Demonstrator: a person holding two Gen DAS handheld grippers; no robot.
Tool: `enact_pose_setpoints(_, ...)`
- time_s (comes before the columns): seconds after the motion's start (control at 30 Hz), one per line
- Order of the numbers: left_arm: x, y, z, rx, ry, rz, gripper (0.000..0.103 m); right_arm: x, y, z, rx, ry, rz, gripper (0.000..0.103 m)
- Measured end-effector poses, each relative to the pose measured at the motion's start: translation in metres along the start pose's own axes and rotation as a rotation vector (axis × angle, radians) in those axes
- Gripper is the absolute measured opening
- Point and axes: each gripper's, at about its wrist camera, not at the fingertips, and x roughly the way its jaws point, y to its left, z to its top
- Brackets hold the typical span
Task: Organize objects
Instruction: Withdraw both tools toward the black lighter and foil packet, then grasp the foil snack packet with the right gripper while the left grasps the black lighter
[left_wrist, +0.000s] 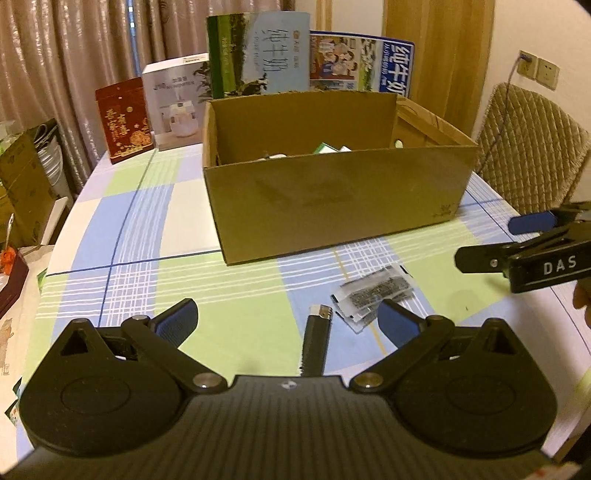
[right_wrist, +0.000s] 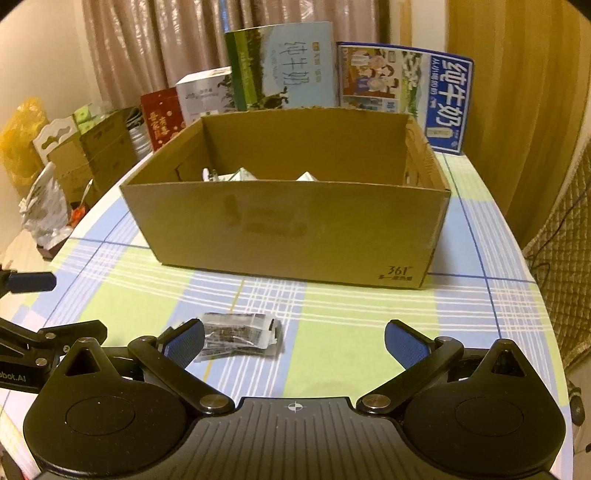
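On the checked tablecloth (left_wrist: 155, 236), an open cardboard box (left_wrist: 332, 199) sits at the middle of the table, with a few pale items low inside it, too hidden behind the near wall to name. Behind the box stand 2 tall milk cartons, a green and pale blue one (left_wrist: 258, 55) and a blue and white one (left_wrist: 362, 62). To their left stand a white carton (left_wrist: 177, 99) and a red carton (left_wrist: 123, 118).

In front of the box, a black lighter (left_wrist: 316, 339) with a metal top lies on the cloth. The left gripper (left_wrist: 288, 325) hangs just over it, its blue-padded jaws spread wide on either side and gripping nothing. Just right of the lighter lies a small stack of clear printed packets (left_wrist: 373, 295), touching the cloth and near the right-hand pad.

In the right wrist view, the right gripper (right_wrist: 295, 343) is also spread wide and empty, its left pad beside the packets (right_wrist: 240, 334), which lie apart from the box (right_wrist: 288, 229). The box's near wall bears the print 361. A padded chair back (left_wrist: 532, 147) stands at the table's right side.
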Motion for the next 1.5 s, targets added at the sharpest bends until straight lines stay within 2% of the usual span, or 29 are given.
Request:
enact_pose_setpoints(0.13, 0.002, -0.006, -0.003, 0.086, 0.018, -0.017, 0.102, 0.007, 0.015, -0.005, -0.190, -0.027, 0.006, 0.101)
enact_pose_setpoints(0.27, 0.008, -0.011, -0.006, 0.129, 0.054, -0.038, 0.102, 0.018, 0.025, -0.009, -0.350, 0.013, 0.036, 0.099)
enact_pose_setpoints(0.33, 0.011, -0.012, -0.007, 0.135, 0.061, -0.055, 0.102, 0.024, 0.025, -0.010, -0.382, 0.039, 0.062, 0.090)
enact_pose_setpoints(0.53, 0.028, -0.017, -0.008, 0.220, 0.096, -0.030, 0.098, 0.046, 0.027, -0.015, -0.496, 0.063, 0.102, 0.080)
enact_pose_setpoints(0.6, 0.037, -0.014, -0.008, 0.218, 0.116, -0.027, 0.095, 0.057, 0.024, -0.016, -0.514, 0.071, 0.121, 0.077)
enact_pose_setpoints(0.83, 0.056, -0.007, -0.006, 0.214, 0.156, -0.038, 0.093, 0.085, 0.025, -0.017, -0.614, 0.066, 0.200, 0.076)
enact_pose_setpoints(1.0, 0.066, -0.011, -0.006, 0.232, 0.168, -0.041, 0.093, 0.108, 0.031, -0.020, -0.698, 0.088, 0.204, 0.075)
enact_pose_setpoints(1.17, 0.074, -0.011, -0.008, 0.231, 0.180, -0.046, 0.093, 0.117, 0.028, -0.013, -0.657, 0.079, 0.251, 0.072)
enact_pose_setpoints(1.27, 0.079, -0.010, -0.008, 0.216, 0.187, -0.060, 0.092, 0.120, 0.028, -0.009, -0.602, 0.102, 0.287, 0.061)
enact_pose_setpoints(1.33, 0.084, -0.009, -0.009, 0.197, 0.192, -0.074, 0.086, 0.121, 0.027, -0.005, -0.526, 0.144, 0.302, 0.048)
enact_pose_setpoints(1.37, 0.087, -0.009, -0.009, 0.187, 0.197, -0.082, 0.082, 0.121, 0.028, -0.004, -0.505, 0.159, 0.304, 0.045)
enact_pose_setpoints(1.4, 0.090, -0.009, -0.009, 0.178, 0.202, -0.090, 0.079, 0.119, 0.030, -0.004, -0.497, 0.168, 0.310, 0.037)
enact_pose_setpoints(1.5, 0.094, -0.011, -0.011, 0.174, 0.205, -0.103, 0.076, 0.117, 0.030, -0.002, -0.448, 0.206, 0.278, 0.035)
